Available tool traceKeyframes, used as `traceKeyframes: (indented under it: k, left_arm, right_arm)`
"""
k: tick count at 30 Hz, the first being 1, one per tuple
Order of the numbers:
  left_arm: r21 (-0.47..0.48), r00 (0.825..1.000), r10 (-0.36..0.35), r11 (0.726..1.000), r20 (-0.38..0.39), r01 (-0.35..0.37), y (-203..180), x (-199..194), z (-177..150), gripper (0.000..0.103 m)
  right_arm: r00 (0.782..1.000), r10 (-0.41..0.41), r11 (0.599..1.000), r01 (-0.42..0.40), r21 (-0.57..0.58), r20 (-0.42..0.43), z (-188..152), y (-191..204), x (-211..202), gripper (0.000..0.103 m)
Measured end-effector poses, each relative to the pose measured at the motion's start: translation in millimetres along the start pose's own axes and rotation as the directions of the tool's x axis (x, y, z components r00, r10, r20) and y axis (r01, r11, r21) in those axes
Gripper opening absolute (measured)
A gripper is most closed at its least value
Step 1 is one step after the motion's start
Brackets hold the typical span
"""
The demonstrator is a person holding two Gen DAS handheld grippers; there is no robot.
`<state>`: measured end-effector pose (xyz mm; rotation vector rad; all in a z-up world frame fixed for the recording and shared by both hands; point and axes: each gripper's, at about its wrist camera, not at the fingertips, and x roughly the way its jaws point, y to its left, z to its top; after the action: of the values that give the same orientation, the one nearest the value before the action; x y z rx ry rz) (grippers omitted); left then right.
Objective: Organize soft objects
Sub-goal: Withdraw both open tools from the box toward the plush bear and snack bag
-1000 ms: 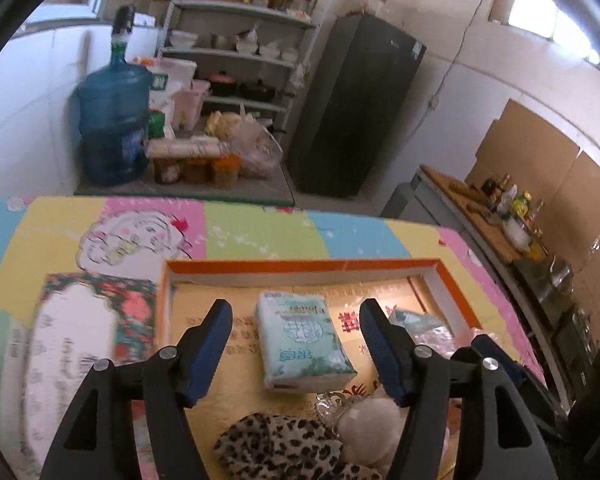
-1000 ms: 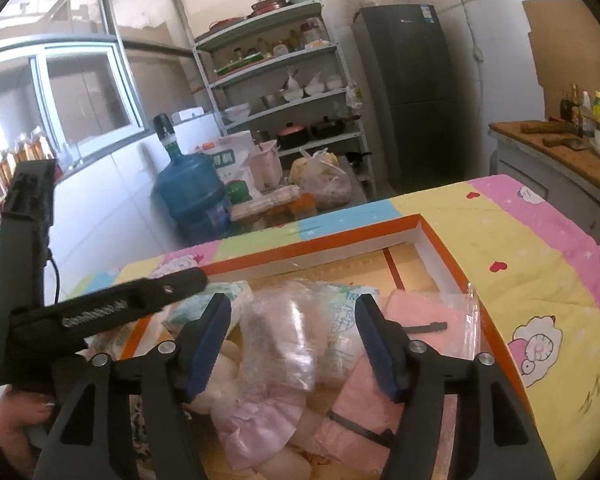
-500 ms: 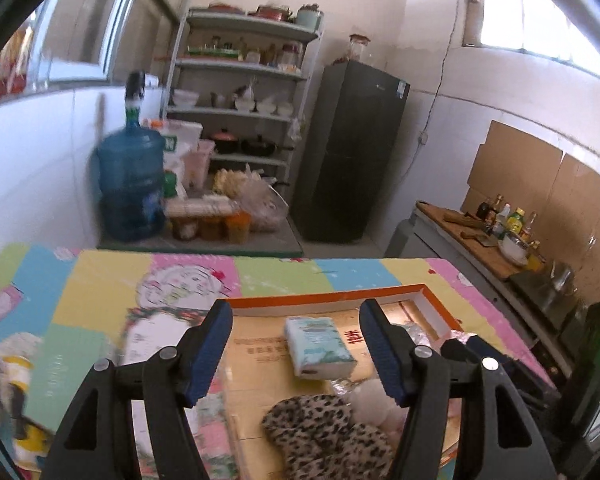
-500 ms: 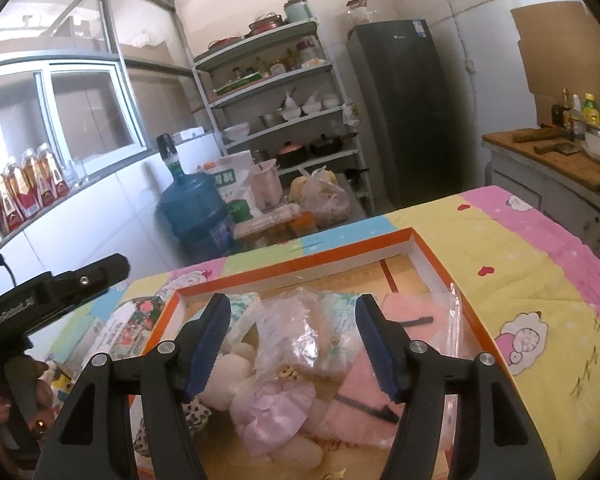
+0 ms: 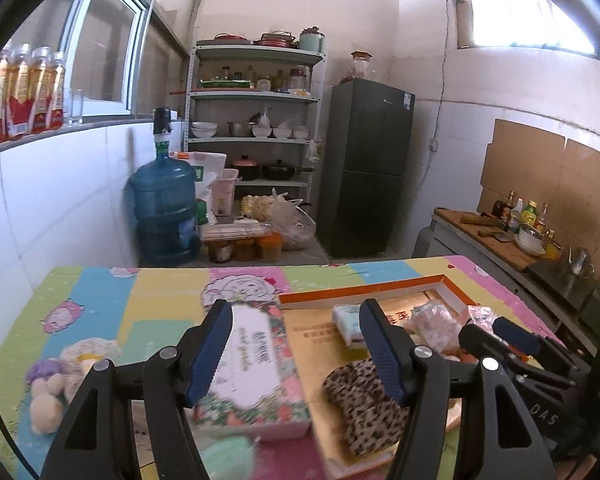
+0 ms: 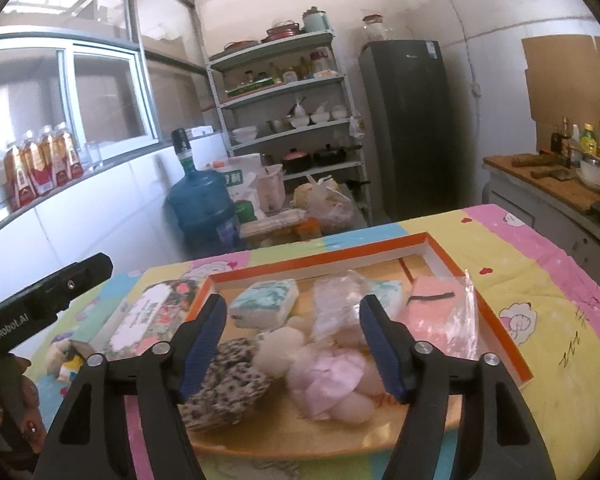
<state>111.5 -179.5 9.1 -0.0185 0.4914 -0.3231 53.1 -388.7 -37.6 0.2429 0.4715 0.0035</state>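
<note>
The soft things — a leopard-print cloth (image 6: 224, 384), a pink-skirted plush toy (image 6: 324, 376), a tissue pack (image 6: 266, 304) and bagged pieces — lie heaped in the orange-rimmed tray (image 6: 500, 336) on the tabletop (image 6: 560, 292). Left of the tray lies the floral tissue box (image 5: 256, 364), with a small plush (image 5: 56, 376) further left. I should line my left fingers (image 5: 212, 348) squarely over that box before lowering. They stand apart, empty; my right fingers (image 6: 204, 336) are opening over the heap, gripping nothing — both tilted down.
</note>
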Motion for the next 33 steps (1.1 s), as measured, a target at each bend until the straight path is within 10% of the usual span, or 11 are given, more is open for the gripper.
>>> traceKeyframes:
  k: [33]
  left_arm:
    - [-0.034,0.992,0.122,0.992,0.041,-0.121,106,-104,-56,0.066]
  right_arm:
    - [0.997,0.066,0.987,-0.060,-0.147,0.034,-32,135,-56,0.078]
